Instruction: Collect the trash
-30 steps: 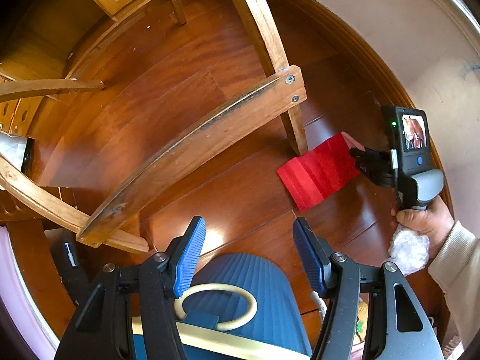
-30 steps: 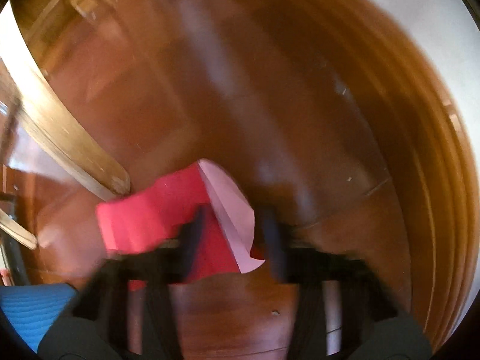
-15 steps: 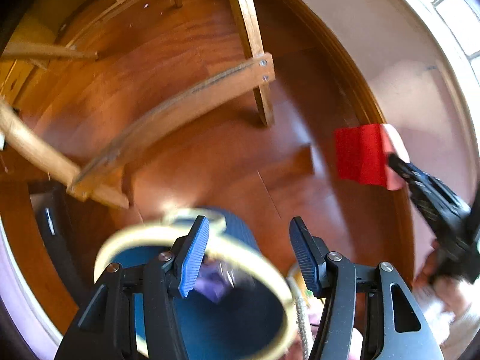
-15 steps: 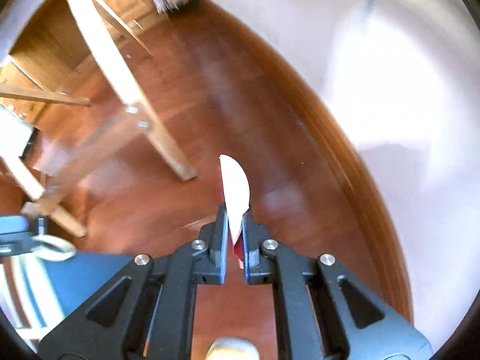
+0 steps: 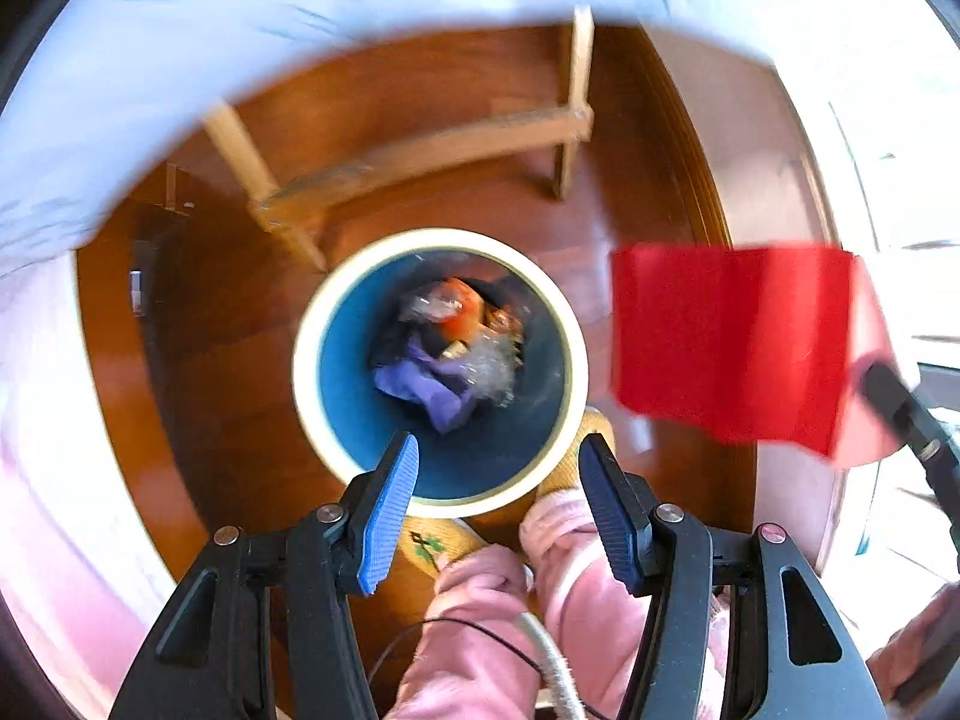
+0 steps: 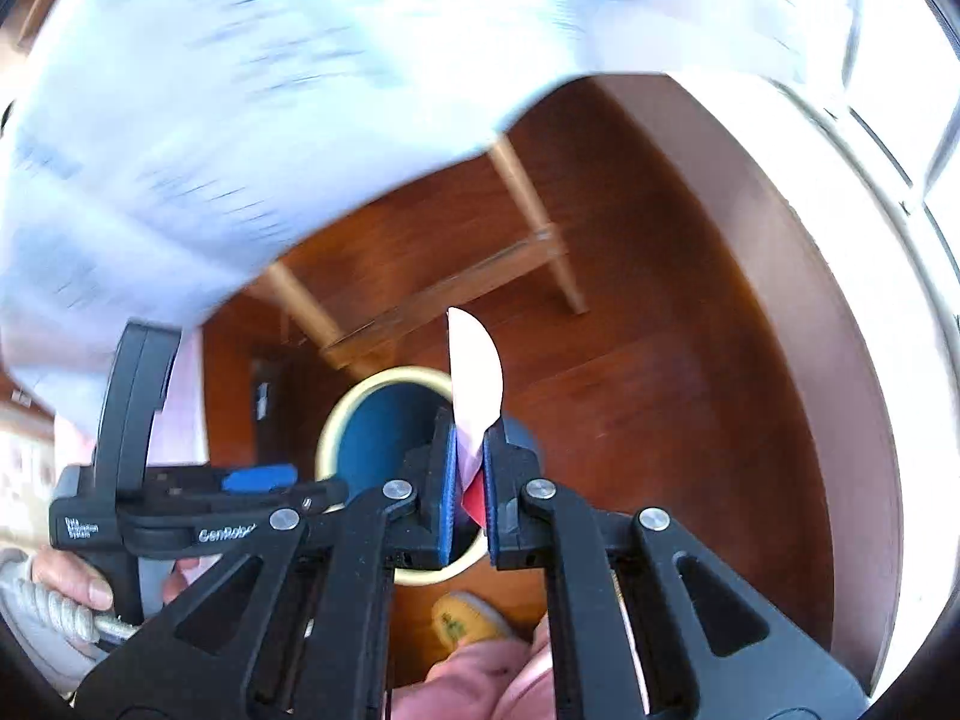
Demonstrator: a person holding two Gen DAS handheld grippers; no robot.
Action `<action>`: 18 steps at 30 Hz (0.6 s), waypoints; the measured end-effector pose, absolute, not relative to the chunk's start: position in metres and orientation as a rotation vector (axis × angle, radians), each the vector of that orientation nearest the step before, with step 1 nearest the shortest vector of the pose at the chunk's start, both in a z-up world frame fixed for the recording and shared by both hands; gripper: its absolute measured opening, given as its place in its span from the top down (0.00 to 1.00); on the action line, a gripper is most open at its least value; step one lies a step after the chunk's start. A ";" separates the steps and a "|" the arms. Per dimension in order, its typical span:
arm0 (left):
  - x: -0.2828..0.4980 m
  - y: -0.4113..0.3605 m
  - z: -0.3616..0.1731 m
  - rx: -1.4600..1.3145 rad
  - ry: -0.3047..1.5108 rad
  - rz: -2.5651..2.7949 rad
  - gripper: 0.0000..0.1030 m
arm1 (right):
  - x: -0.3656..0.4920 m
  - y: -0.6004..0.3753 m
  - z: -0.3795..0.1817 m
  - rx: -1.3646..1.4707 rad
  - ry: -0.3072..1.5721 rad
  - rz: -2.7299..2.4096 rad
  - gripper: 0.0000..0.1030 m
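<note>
Red paper [image 5: 729, 345]: pinched at its right edge by the right gripper [image 5: 873, 369], hanging clear of the floor, right of the bin [image 5: 306, 354].
Left gripper [image 5: 489, 507]: jaws spread, nothing between them, pointing down over the bin.
Bin contents: orange, purple and clear scraps, blurred.
Floor [image 5: 240, 312]: dark wood; slippers [image 5: 432, 543] beside the bin.
Right view, right gripper [image 6: 467, 498]: jaws pressed together on the paper [image 6: 474, 378], seen edge-on above the bin [image 6: 327, 438].
Right view, left gripper [image 6: 264, 477]: at left, held by a hand [image 6: 66, 585].
</note>
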State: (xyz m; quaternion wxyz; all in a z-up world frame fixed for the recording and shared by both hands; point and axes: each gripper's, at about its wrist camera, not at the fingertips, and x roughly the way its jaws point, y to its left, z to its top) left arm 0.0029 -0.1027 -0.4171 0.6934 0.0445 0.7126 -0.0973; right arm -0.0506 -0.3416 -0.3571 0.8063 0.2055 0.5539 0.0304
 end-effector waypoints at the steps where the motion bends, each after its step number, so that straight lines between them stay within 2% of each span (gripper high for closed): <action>1: 0.001 -0.093 -0.407 0.088 1.573 -0.205 0.44 | -0.048 -0.330 -0.354 0.421 1.196 0.085 0.95; 4: 0.000 -0.068 -0.388 0.055 1.539 -0.163 0.44 | -0.043 -0.285 -0.354 0.357 1.246 0.162 0.95; 13: -0.006 0.005 -0.364 -0.065 1.506 -0.045 0.44 | -0.026 -0.204 -0.407 0.177 1.362 0.244 0.93; 15: -0.006 0.013 -0.364 -0.071 1.504 -0.037 0.44 | -0.022 -0.195 -0.413 0.151 1.394 0.254 0.81; 16: -0.006 0.017 -0.365 -0.075 1.502 -0.034 0.43 | -0.019 -0.190 -0.417 0.134 1.401 0.252 0.61; 17: -0.007 0.021 -0.365 -0.081 1.500 -0.033 0.43 | -0.018 -0.185 -0.418 0.124 1.404 0.257 0.47; 18: -0.007 0.024 -0.365 -0.088 1.496 -0.033 0.42 | -0.016 -0.180 -0.419 0.115 1.405 0.266 0.46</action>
